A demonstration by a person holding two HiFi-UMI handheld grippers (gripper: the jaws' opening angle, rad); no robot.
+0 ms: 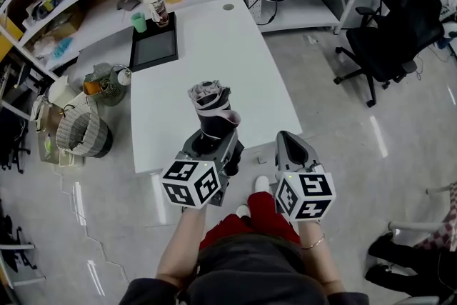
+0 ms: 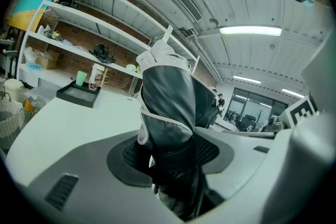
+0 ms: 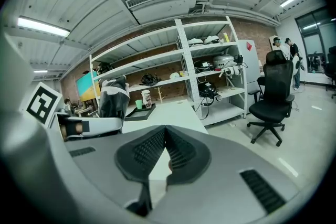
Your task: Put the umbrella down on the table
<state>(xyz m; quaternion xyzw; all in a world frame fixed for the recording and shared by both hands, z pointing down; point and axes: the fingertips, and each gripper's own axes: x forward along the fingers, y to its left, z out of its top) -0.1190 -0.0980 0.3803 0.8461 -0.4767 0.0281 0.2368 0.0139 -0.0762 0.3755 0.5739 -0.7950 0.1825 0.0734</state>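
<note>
Gripping the umbrella, left hand-held gripper hides its base.

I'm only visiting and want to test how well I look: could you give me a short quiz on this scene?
1. True or false: the umbrella already lies flat on the white table.
2. Which gripper holds the umbrella?
3. What stands on the black tray at the table's far end: A cups, B books, C shoes?
Key: 1 false, it is held upright; 2 the left gripper; 3 A.
</note>
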